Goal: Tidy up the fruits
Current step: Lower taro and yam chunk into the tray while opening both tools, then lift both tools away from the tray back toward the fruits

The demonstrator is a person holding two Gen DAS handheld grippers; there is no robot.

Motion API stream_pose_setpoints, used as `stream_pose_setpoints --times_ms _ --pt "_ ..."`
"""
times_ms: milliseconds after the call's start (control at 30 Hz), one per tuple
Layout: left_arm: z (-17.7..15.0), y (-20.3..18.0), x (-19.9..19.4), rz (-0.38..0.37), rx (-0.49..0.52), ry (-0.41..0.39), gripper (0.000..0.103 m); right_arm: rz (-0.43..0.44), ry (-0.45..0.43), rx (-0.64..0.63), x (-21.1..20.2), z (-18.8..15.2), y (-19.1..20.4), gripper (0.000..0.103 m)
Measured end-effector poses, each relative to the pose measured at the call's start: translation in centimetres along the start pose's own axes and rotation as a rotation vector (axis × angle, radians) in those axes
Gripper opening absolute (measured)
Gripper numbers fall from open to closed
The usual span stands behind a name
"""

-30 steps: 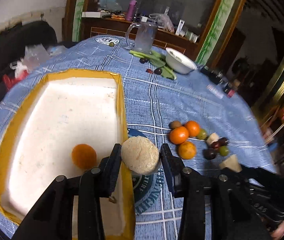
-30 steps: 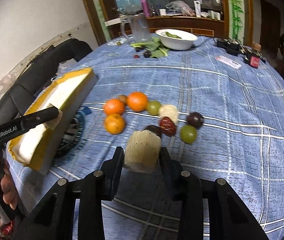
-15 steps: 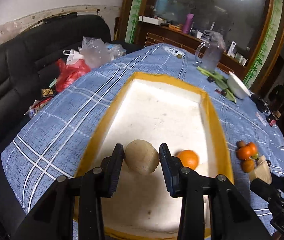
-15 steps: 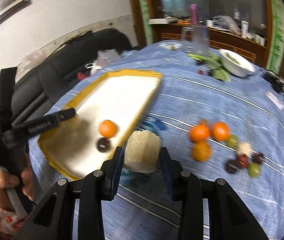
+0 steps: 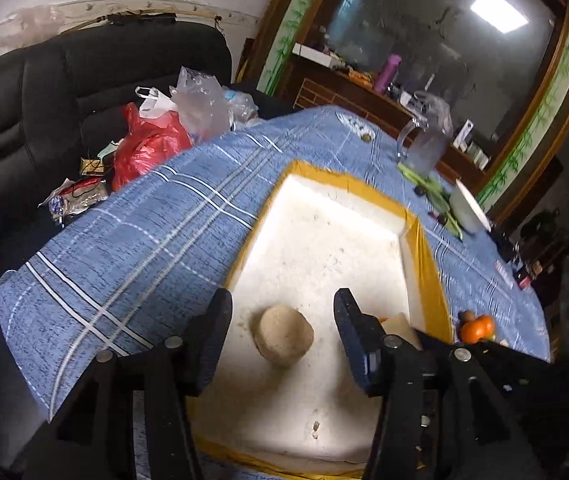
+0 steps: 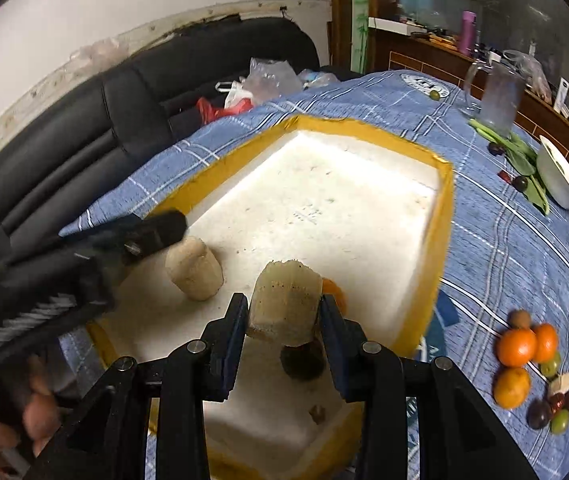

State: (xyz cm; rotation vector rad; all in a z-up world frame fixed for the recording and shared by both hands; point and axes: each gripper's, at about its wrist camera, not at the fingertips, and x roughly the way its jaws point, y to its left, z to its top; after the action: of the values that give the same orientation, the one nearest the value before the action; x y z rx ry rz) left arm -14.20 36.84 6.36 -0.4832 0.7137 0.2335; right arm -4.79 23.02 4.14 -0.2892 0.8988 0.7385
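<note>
Cane piece, first (image 6: 194, 274): short pale cylinder lying on its side on the white floor of the foam tray (image 6: 442, 216), near the tray's left rim; long axis level, one cut end facing the left wrist camera (image 5: 283, 335).

Cane piece, second (image 6: 284, 304): stubby pale cylinder, clamped across its sides by the right hand-held gripper (image 6: 282, 330) above the tray's near end; long axis roughly upright, fibrous cut end uppermost.

Left hand-held gripper (image 5: 282, 326): fingers spread wide, one on either side of the first piece, touching neither side.

In tray: an orange fruit (image 6: 334, 290) just behind the held piece; a dark round fruit (image 6: 302, 360) below it.

On worktop (image 6: 524, 248), right of tray: cluster of oranges (image 6: 522, 346), with green and dark small fruits (image 6: 554, 410) beside them.

Far end of worktop: glass jug (image 6: 498, 98), white bowl (image 6: 562, 178), green leaves (image 6: 518, 154).

Beyond: black sofa (image 5: 44, 92) carrying plastic bags (image 5: 172, 120).
</note>
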Motion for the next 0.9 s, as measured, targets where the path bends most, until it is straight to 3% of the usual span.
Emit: stream_pose_setpoints --times_ms 200,267,367,667,900 --pt "0.3 1.1 -0.2 0.006 -0.039 -0.006 0.058 -0.007 -0.001 0.0 0.7 0.5 0.3 0.041" --pt "0.3 1.2 -0.3 0.003 -0.047 0.001 0.058 0.001 0.0 0.01 0.7 0.7 0.2 0.051" --pt "0.2 1.3 -0.7 -0.002 -0.049 -0.003 0.06 -0.004 -0.02 0.027 0.2 0.8 0.1 0.055" --pt "0.1 -0.6 -2.9 -0.025 -0.017 -0.031 0.064 -0.062 -0.114 0.054 -4.6 -0.9 -1.7 0.061" --pt "-0.7 -4.3 -5.9 -0.074 0.061 -0.061 0.065 -0.149 -0.18 0.139 -10.7 -4.6 -5.9 0.061"
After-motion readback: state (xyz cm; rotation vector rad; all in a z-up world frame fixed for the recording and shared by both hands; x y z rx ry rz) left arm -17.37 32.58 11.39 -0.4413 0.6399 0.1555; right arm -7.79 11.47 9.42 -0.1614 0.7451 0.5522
